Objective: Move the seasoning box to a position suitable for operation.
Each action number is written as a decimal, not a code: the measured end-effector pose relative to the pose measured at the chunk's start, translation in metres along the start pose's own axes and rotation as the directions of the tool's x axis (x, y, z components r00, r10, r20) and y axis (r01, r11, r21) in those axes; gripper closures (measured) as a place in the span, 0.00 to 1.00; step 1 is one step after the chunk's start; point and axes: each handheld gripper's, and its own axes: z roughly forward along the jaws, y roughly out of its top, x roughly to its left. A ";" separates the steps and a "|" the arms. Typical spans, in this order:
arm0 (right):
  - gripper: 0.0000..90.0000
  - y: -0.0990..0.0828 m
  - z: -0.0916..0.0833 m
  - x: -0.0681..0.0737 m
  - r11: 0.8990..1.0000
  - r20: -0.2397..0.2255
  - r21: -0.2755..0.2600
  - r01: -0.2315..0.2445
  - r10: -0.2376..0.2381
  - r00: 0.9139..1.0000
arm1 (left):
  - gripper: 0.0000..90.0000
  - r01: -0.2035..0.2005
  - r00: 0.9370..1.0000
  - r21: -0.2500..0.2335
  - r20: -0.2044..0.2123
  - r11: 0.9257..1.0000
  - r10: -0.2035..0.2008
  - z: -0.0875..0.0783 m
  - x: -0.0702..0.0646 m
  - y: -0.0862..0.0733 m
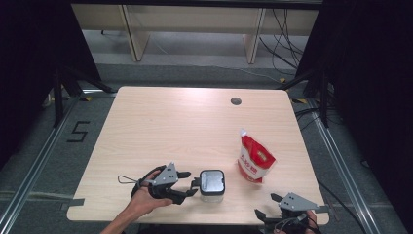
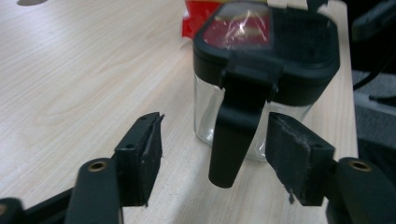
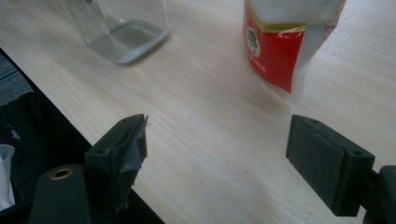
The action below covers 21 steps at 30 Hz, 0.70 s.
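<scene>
Surface: light wooden table with rounded corners and a round cable hole near its far edge.
Near edge, middle: clear glass jar with a black latched lid, standing upright.
Right of jar: red-and-white pouch, apart from it.

A clear, square-sided glass jar with a black plastic lid stands upright near the front edge of the light wooden table, left of the red and white pouch. Its lid is seated on top and has a see-through window panel that reflects red, and a black latch tab hangs down from the lid's near side, tapering to a rounded tip in front of the glass. The jar looks empty through its walls.
</scene>
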 end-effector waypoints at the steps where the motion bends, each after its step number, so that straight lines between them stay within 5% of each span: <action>1: 0.24 0.000 0.000 0.000 1.000 0.001 0.000 0.001 -0.001 1.000 | 0.38 0.013 1.000 -0.010 0.006 1.000 -0.013 -0.002 0.000 0.001; 11: 0.24 -0.003 -0.002 -0.004 1.000 -0.009 0.005 0.012 -0.012 1.000 | 0.16 0.074 0.997 -0.035 0.012 0.997 -0.074 -0.022 -0.011 0.012; 12: 0.23 -0.003 -0.003 -0.001 1.000 -0.010 0.018 -0.024 0.025 1.000 | 0.17 0.071 0.997 -0.038 0.023 0.997 -0.070 -0.024 -0.011 0.013; 13: 0.23 -0.003 -0.003 -0.005 1.000 0.004 -0.002 0.026 -0.026 1.000 | 0.16 0.071 0.997 -0.038 0.023 0.997 -0.070 -0.024 -0.011 0.013; 14: 0.23 -0.004 -0.003 -0.002 1.000 -0.016 0.008 -0.015 0.015 1.000 | 0.16 0.078 0.997 -0.041 0.007 0.996 -0.078 -0.028 -0.012 0.015; 16: 0.23 -0.004 -0.003 -0.004 1.000 -0.022 0.007 0.004 -0.004 1.000 | 0.16 0.083 0.996 -0.045 -0.010 0.996 -0.083 -0.029 -0.013 0.017; 17: 0.23 -0.004 -0.005 0.000 0.999 -0.019 0.019 -0.027 0.027 0.999 | 0.17 0.093 0.995 -0.032 -0.039 0.995 -0.094 -0.031 -0.014 0.020; 21: 0.23 -0.004 -0.003 -0.001 1.000 -0.020 0.013 -0.002 0.003 1.000 | 0.19 0.068 0.996 -0.026 -0.047 0.997 -0.069 -0.037 -0.016 0.027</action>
